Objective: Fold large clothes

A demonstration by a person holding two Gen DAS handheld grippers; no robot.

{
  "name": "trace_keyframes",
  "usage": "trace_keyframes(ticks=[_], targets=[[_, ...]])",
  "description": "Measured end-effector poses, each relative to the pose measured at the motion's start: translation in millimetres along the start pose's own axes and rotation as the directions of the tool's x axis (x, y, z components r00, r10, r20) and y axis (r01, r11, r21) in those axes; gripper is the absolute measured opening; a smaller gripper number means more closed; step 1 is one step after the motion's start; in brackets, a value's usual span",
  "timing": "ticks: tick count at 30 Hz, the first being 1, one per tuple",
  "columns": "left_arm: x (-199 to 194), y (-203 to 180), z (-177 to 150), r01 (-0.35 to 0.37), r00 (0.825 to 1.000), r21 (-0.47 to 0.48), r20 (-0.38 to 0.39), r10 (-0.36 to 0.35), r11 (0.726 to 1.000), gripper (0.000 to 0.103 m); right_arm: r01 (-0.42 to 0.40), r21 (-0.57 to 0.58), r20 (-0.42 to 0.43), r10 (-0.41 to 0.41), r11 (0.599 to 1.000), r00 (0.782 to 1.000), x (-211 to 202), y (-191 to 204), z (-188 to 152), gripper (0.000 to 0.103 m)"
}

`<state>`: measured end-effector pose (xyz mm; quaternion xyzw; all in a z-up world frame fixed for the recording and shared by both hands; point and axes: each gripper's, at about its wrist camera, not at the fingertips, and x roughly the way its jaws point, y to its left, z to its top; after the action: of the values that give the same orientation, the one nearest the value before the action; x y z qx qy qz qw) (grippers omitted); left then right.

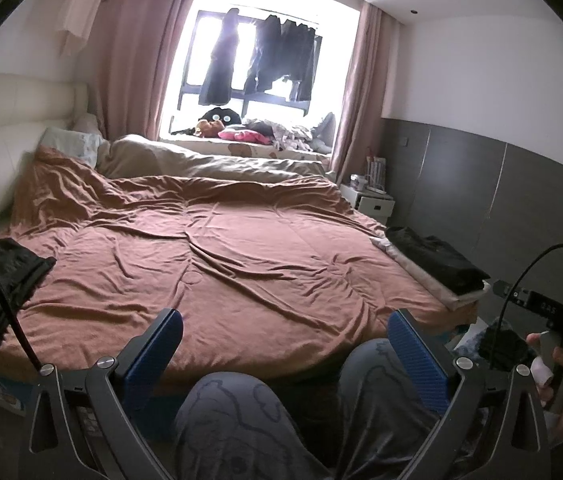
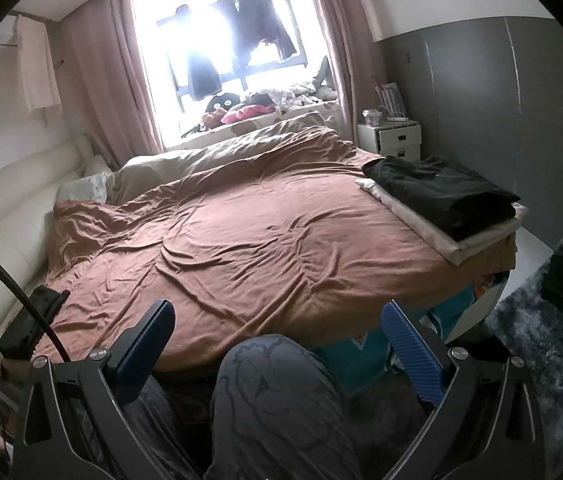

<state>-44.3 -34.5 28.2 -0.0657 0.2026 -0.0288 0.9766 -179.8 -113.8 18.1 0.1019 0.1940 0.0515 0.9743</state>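
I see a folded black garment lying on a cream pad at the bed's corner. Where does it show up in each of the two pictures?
Left wrist view: the folded black garment lies at the right edge, on the cream pad.
Right wrist view: the same garment is upper right, larger, on the pad.
Shared landmark: the white bedside cabinet just beyond it.

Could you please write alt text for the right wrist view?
An open right gripper hovers empty before a bed with a rumpled brown duvet. Folded black clothes lie at its right edge, near a bright window.
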Motion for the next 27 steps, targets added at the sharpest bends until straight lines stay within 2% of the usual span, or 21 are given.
trace_keyframes(ticks=[13, 23, 27], targets=[[2.7, -3.1, 2.2, -0.025, 1.0, 0.008, 0.001, 0.025, 1.0, 0.103, -0.014, 0.005, -0.008, 0.014, 1.0, 1.0, 2.2, 1.3, 0.9, 0.103], [-0.8, -3.7, -0.3, -0.094, 0.995, 0.008, 0.015, 0.094, 0.996, 0.103, -0.014, -0.003, -0.008, 0.014, 1.0, 1.0, -0.3, 5.3, -4.3, 0.103], [0.2, -2.1, -2.6, -0.091, 0.996, 0.0, 0.006, 0.091, 0.996, 0.103, -0.014, -0.002, -0.013, 0.014, 1.0, 1.0, -0.1, 8.1, -5.0, 0.103]])
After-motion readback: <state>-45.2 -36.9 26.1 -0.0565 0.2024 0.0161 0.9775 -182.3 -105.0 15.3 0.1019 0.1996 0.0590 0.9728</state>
